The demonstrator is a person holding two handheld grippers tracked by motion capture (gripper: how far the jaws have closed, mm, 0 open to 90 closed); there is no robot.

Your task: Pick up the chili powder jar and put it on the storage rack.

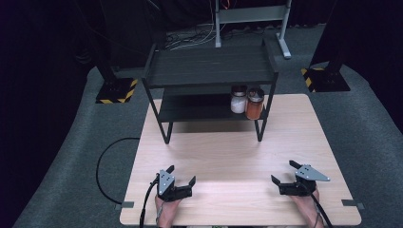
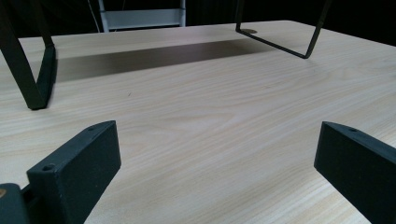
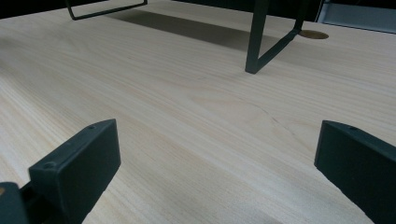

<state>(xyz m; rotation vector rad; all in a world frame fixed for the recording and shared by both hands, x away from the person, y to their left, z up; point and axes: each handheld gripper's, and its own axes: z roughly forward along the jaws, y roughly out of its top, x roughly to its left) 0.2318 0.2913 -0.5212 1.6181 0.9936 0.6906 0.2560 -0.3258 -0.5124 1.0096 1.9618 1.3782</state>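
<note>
- Left gripper [image 1: 182, 174] and right gripper [image 1: 282, 172]: jaws spread wide, holding nothing, low over the table [image 1: 228, 156] near its 6 o'clock edge.
- Two jars, white jar [image 1: 238, 101] and orange jar [image 1: 254, 105], stand touching on the rack's [image 1: 209, 66] lower shelf, toward 12 o'clock, well apart from both grippers.
- Judgement: approach level beneath the top shelf, centring one jar between the jaws.
- No legible labels or writing.

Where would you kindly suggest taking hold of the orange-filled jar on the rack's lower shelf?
Probably around the orange-filled jar at its glass body, below the dark lid, coming level from the front. The rack's top shelf blocks any approach from above, and the white-filled jar stands close on its left. The right hand-held gripper is open and nearer.
</note>
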